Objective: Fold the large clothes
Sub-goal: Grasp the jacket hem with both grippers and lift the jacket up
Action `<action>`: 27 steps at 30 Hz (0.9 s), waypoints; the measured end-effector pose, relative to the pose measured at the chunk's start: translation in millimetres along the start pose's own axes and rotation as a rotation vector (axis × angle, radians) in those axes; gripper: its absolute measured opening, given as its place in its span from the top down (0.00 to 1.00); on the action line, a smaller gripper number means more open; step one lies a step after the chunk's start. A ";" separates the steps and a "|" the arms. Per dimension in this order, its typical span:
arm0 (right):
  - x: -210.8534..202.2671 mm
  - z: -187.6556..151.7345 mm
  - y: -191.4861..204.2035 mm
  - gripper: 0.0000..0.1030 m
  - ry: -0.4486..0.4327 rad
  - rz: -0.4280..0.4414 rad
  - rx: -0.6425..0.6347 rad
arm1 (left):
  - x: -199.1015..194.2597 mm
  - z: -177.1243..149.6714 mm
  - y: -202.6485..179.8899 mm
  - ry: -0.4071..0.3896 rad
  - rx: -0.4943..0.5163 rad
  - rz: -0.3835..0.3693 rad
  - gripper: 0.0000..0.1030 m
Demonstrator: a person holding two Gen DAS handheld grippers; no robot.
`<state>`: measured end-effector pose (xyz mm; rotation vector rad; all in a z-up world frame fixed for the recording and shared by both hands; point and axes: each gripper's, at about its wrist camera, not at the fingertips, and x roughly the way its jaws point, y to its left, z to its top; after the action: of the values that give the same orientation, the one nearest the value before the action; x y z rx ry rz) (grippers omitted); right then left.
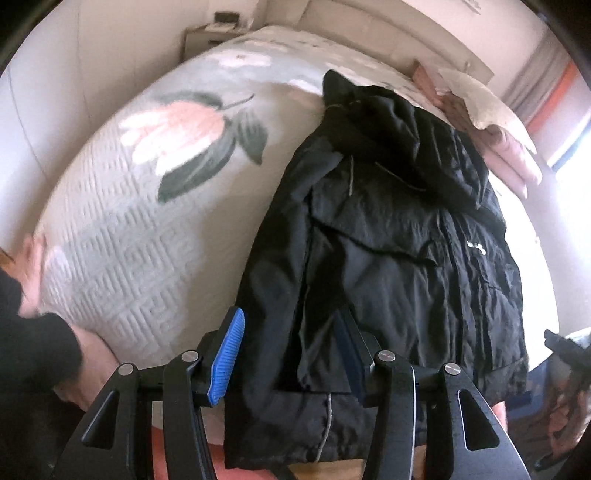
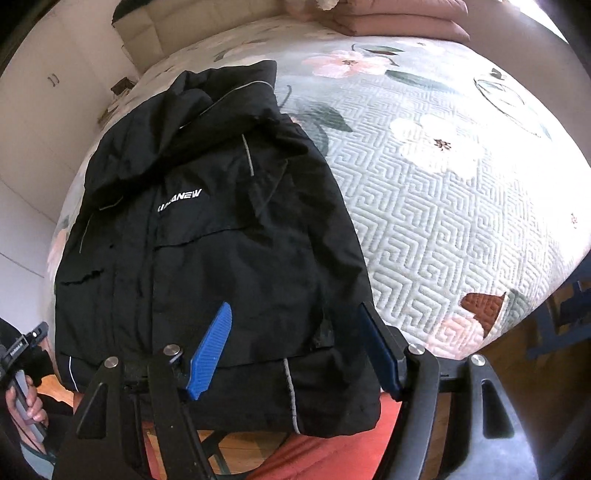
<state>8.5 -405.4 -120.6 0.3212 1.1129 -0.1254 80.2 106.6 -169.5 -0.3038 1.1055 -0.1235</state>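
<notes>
1. A black jacket (image 2: pixel 207 258) lies on the quilted floral bedspread (image 2: pixel 443 221), sleeves folded in over its front, hood end toward the headboard; its hem hangs over the near edge of the bed.
2. The left gripper (image 1: pixel 291 354) hovers over the jacket's hem, jaws spread, nothing pinched; its blue pads (image 1: pixel 227 354) stand apart above the fabric.
3. The right gripper (image 2: pixel 291 350) hangs above the hem on the other side, jaws also spread wide and empty.
4. White lettering (image 2: pixel 179 201) sits on the chest; it reads partly as "ANEW", the first letters creased and unclear; thin grey reflective piping (image 2: pixel 249 155) runs along the seams.
5. Folded pink bedding (image 2: pixel 399 22) is stacked near the headboard, well apart from the jacket; a small nightstand (image 1: pixel 207 40) stands beyond the bed's far corner.
6. An orange-red cloth (image 2: pixel 332 454) shows under the hem at the bed's edge; wooden floor lies below.
</notes>
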 end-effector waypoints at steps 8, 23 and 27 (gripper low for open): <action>17.9 -6.6 -6.0 0.28 0.043 -0.009 0.009 | 18.2 -15.6 12.9 0.064 -0.053 -0.014 0.50; 33.6 -10.3 -25.8 0.28 0.070 -0.002 0.065 | 27.1 -16.1 10.1 0.070 -0.026 -0.003 0.50; 36.3 -8.8 -32.2 0.28 0.071 -0.019 0.064 | 27.2 -14.4 13.7 0.071 -0.034 -0.033 0.50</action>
<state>8.6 -430.9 -162.8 0.3752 1.1837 -0.1678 78.8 110.3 -203.0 -0.3506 1.1744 -0.1455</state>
